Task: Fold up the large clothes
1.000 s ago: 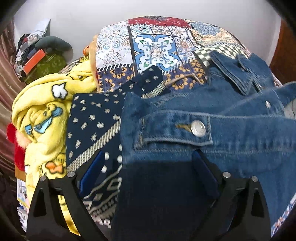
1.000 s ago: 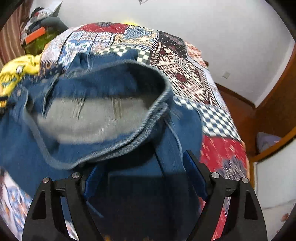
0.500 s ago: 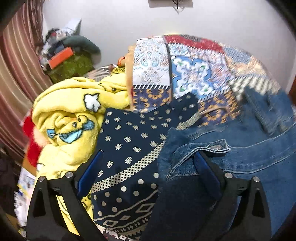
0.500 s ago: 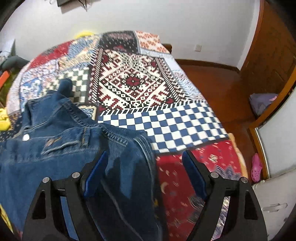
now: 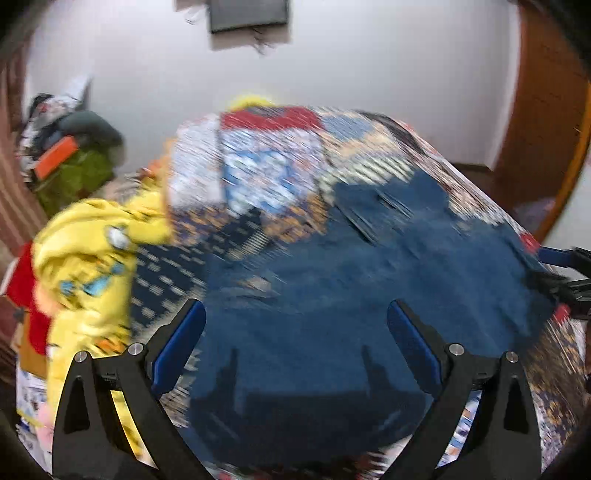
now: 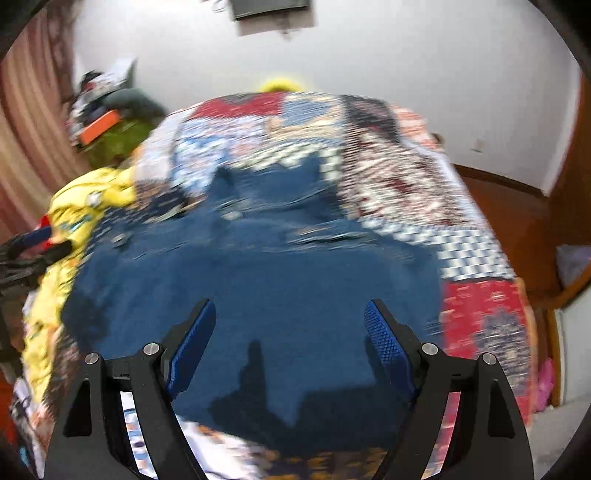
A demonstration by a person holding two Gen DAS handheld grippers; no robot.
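Left wrist view, smeared by motion, looks down past the left gripper [image 5: 295, 347], whose blue-padded jaws stand wide apart with nothing between them. Below it the denim jacket [image 5: 369, 280] lies spread on the patchwork bedspread [image 5: 266, 166], its collar end towards the far wall and its dark lower part nearest the camera. A yellow cartoon-print blanket [image 5: 88, 251] is heaped at the jacket's left, with a navy patterned cloth [image 5: 170, 266] showing between the two. At the right edge of this view the blue pad and black frame of the other gripper poke in beside the jacket's edge.

From the right wrist view, the right gripper [image 6: 290, 343] also hangs above the jacket [image 6: 258, 288], jaws wide and gripping nothing; both fingers cast shadows on the denim beneath. The bedspread [image 6: 480, 314] shows red and chequered patches to the right of the jacket, and the yellow blanket [image 6: 74, 214] lies to its left. A dark screen [image 6: 271, 7] hangs on the white wall beyond the bed, and a cluttered pile with an orange box [image 6: 99, 127] sits in the far left corner by the striped curtain [image 6: 33, 122].
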